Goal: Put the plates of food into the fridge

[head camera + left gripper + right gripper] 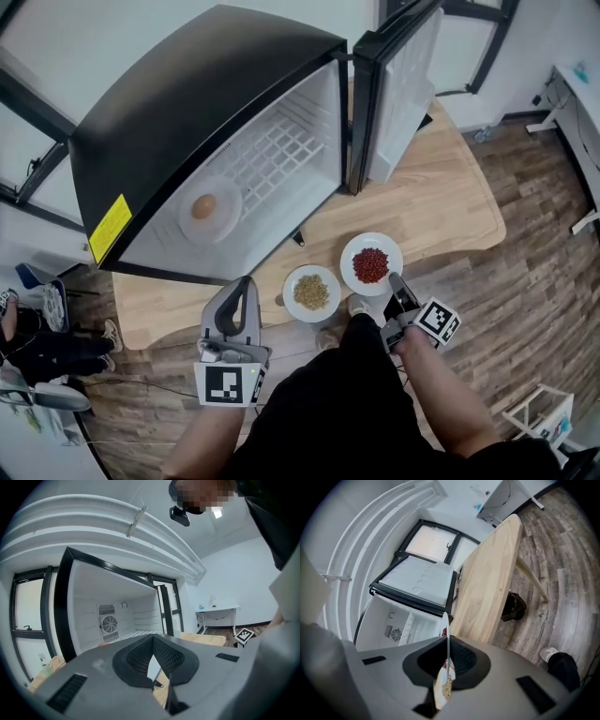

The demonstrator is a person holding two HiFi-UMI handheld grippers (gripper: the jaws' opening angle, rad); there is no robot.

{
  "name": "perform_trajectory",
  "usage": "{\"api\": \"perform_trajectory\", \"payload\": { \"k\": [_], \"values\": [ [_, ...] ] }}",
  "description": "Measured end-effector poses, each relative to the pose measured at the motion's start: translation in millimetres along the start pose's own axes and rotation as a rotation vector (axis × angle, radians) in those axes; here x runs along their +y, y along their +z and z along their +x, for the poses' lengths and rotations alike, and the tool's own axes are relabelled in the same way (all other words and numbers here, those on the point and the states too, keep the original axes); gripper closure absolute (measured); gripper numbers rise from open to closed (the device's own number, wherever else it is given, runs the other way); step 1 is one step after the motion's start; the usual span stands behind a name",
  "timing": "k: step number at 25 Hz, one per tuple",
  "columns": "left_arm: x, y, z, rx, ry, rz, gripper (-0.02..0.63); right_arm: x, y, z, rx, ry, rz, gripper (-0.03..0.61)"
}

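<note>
Your right gripper (395, 279) is clamped on the near rim of the plate of red food (347, 265) at the table's (441, 206) front edge, your left gripper (246, 284) closed and empty; so thin an edge hold risks the plate tilting and spilling.

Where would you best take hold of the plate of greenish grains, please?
By its bare near rim, coming in low from the person's side: the plate of grains lies flat on the table, food heaped centrally, leaving only that edge.
</note>
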State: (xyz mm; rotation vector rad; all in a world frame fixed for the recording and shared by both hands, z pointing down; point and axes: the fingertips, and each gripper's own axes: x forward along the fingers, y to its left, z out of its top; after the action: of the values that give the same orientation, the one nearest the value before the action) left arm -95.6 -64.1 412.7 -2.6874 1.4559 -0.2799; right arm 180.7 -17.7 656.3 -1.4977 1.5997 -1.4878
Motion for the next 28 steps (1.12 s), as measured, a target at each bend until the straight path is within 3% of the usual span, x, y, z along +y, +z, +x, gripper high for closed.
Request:
{"api": "perform_trajectory", "payload": {
  "k": [16, 28],
  "values": [
    [15.3, 18.3, 1.8, -0.058, 0.063, -0.07, 0.609, 75.8, 27.0, 5.2, 0.048, 0.042, -0.135, 0.546],
    [28.9, 37.4, 11.8, -0.072, 0.16, -0.094, 0.609, 130.9, 53.8, 36.4, 0.131, 0.145, -0.207, 0.546]
  ]
}}
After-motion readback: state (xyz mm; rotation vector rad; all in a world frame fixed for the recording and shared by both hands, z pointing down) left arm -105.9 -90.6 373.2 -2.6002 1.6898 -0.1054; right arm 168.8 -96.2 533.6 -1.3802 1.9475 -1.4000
